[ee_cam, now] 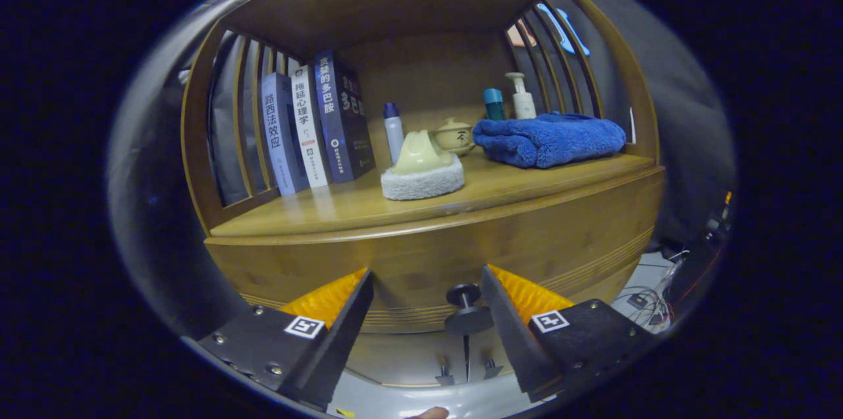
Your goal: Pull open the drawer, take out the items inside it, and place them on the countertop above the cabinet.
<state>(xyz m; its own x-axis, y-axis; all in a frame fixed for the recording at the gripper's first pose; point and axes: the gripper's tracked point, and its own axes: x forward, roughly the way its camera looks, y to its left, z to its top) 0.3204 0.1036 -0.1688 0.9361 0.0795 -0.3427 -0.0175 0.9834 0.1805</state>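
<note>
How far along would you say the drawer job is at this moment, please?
Early stage. Done: the gripper is lined up, fingers open, with the dark drawer knob between them. In hand: closing on that knob; neither finger appears to press it yet. Left: the drawer front sits flush, so pulling it open, taking out its contents and setting them on the countertop, beside the sponge and blue towel.
</note>
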